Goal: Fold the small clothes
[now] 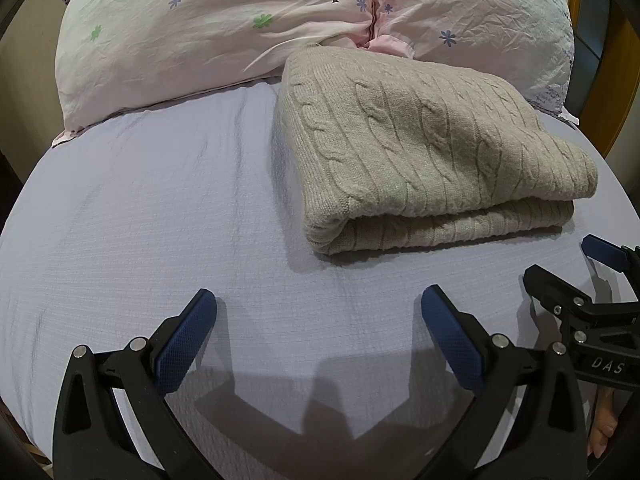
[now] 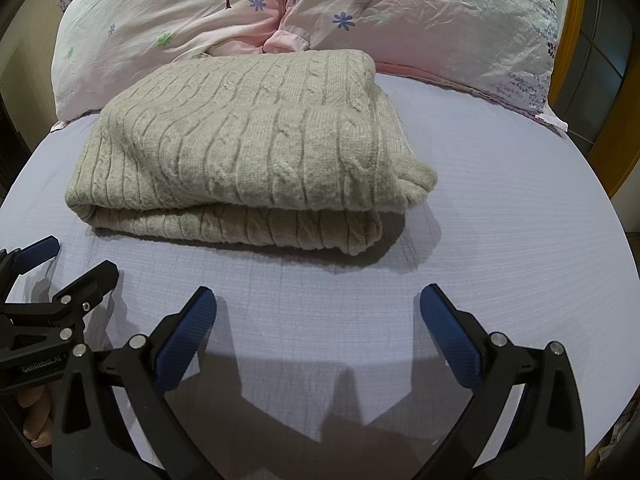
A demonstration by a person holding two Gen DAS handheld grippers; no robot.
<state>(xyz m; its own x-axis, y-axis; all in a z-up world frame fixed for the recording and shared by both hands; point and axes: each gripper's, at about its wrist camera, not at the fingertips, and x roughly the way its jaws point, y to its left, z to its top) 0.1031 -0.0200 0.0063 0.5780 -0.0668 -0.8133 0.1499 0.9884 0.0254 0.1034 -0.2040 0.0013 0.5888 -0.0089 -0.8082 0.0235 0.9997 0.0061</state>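
A beige cable-knit sweater (image 1: 424, 148) lies folded in a thick rectangle on the pale lilac bed sheet (image 1: 140, 208); it also shows in the right wrist view (image 2: 248, 148). My left gripper (image 1: 318, 304) is open and empty, hovering over bare sheet in front and to the left of the sweater. My right gripper (image 2: 318, 304) is open and empty, over bare sheet just in front of the sweater's near fold. Each gripper shows in the other's view: the right one (image 1: 560, 264) at the right edge, the left one (image 2: 80, 260) at the left edge, both with jaws apart.
Two pink flowered pillows (image 1: 208, 28) (image 2: 420, 20) lie behind the sweater at the head of the bed. A wooden frame (image 2: 600, 128) stands at the right. The sheet (image 2: 500, 220) spreads to the right of the sweater.
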